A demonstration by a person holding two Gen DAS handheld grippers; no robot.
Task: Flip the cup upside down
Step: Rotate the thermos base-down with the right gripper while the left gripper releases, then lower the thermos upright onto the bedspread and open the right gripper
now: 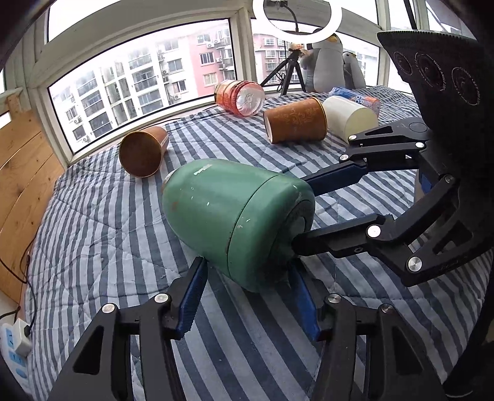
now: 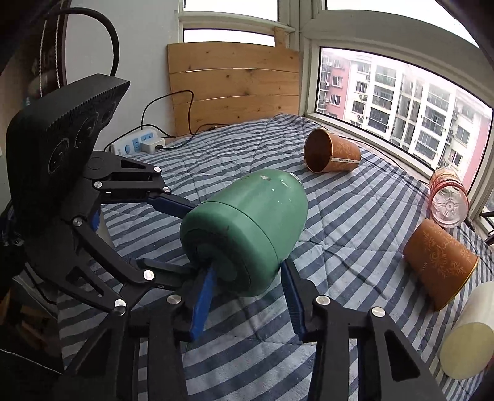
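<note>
Left gripper stood partly open, its blue pads either side of the green cup's lower body; contact could not be confirmed. Right gripper was likewise spread, one pad against the cup's end face, the other beside its wall; a firm hold could not be told. In the left wrist view the right gripper reached in from the right, fingers bracketing the same end of the cup.

The green cup lay on its side on the striped quilt, paint chipped in spots.

Further out on the quilt: a brown paper cup on its side near the window, a second brown paper cup touching a white cylinder, and an orange-tinted plastic bottle by the sill.

Room: wide window with apartment blocks outside, a wooden board against the wall, a power strip with cables, a ring light on a tripod, and plush penguins.
</note>
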